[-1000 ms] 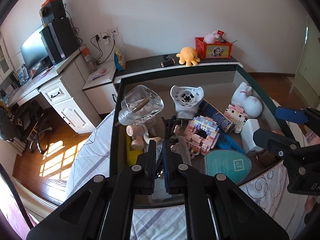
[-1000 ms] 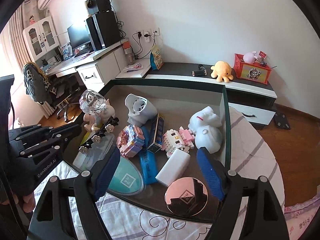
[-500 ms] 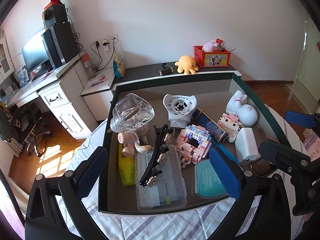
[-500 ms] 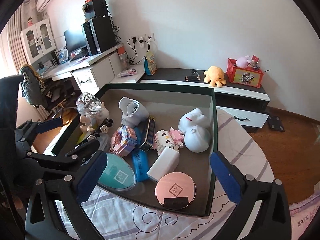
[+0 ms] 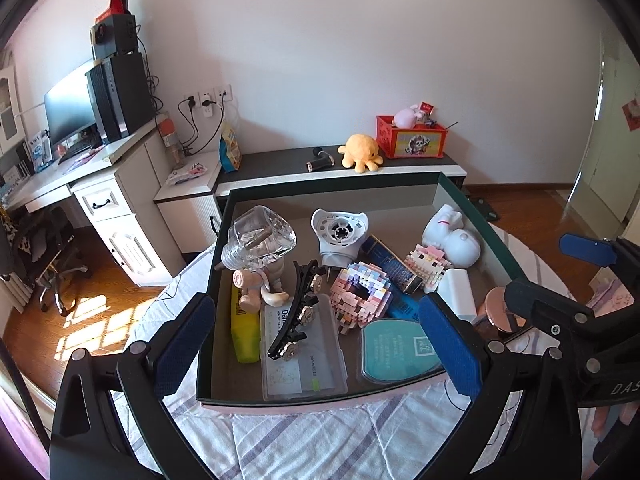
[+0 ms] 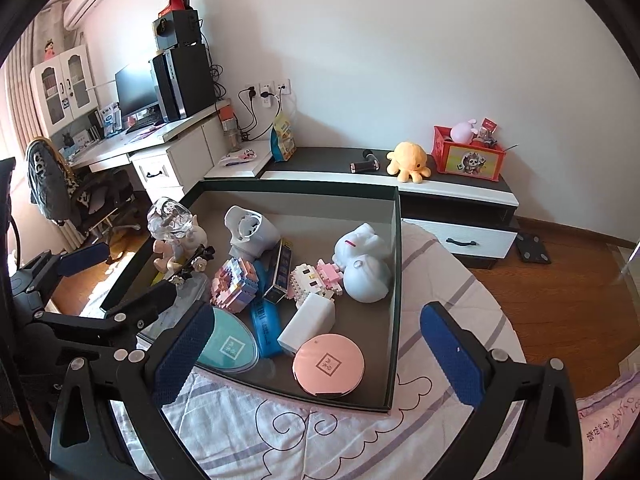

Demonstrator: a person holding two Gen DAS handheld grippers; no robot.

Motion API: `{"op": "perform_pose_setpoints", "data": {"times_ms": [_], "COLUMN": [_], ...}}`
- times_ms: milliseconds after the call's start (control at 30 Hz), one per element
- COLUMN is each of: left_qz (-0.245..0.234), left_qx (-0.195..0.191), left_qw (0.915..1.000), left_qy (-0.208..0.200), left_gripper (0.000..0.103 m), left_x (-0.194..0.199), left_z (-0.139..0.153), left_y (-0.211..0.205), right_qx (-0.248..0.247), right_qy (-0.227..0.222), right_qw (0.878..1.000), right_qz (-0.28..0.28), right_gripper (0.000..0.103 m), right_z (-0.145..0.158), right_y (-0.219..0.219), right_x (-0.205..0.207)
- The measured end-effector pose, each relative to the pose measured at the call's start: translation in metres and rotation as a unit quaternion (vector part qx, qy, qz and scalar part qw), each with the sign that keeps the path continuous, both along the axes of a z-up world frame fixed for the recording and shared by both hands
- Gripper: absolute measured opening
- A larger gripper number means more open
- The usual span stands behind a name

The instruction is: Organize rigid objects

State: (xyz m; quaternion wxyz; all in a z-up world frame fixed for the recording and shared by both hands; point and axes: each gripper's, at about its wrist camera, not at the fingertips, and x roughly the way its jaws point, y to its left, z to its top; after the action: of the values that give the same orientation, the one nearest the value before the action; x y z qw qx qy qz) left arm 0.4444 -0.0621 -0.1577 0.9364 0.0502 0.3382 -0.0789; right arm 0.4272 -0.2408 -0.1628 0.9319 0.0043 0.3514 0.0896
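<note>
The tray (image 5: 224, 248) (image 6: 394, 264) is viewed obliquely downward, from near, by both wrist cameras; its clutter is framed between each pair of jaws.

Bare floor of the box (image 6: 394, 280) shows only along its far wall, at centre frame; the glass bottle (image 5: 260, 238) and white fan (image 5: 339, 232) stand tall before it.

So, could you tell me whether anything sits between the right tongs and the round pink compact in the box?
Nothing visible does. The open right tongs hang empty just before the box's near rim, and the pink compact lies uncovered right behind it.
</note>
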Motion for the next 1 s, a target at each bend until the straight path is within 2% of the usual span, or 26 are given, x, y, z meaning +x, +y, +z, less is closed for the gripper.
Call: {"op": "perform_pose_setpoints", "data": {"times_ms": [133, 333, 433, 600, 800, 1000], "left_qz": [0.004, 0.007, 0.017, 0.033, 0.039, 0.039], "left_qx": [-0.002, -0.009, -0.002, 0.011, -0.002, -0.021], "left_qw": [0.9999, 0.9993, 0.9968, 0.9879, 0.9787, 0.9727], "left_qy": [-0.012, -0.035, -0.079, -0.151, -0.202, -0.228], "left_gripper": [0.103, 0.103, 0.103, 0.103, 0.103, 0.103], "left_x": [-0.015, -0.048, -0.081, -0.147, -0.222, -0.283], "left_z": [0.011, 0.028, 0.042, 0.068, 0.096, 0.121], "left_y": [-0.001, 0.002, 0.003, 0.007, 0.019, 0.029], "right_qx": [-0.002, -0.013, -0.016, -0.017, -0.005, 0.017], "right_qy": [-0.002, -0.027, -0.047, -0.103, -0.154, -0.196], "right_qw": [1.0, 1.0, 0.999, 0.994, 0.988, 0.98], "right_qz": [-0.001, -0.006, -0.013, -0.024, -0.027, -0.026], "right_gripper": [0.103, 0.103, 0.103, 0.103, 0.103, 0.103], "right_z": [0.007, 0.026, 0.037, 0.061, 0.088, 0.115], "right_y": [0.001, 0.004, 0.006, 0.012, 0.02, 0.027], "right_x": [-0.012, -0.041, -0.063, -0.119, -0.192, -0.255]}}
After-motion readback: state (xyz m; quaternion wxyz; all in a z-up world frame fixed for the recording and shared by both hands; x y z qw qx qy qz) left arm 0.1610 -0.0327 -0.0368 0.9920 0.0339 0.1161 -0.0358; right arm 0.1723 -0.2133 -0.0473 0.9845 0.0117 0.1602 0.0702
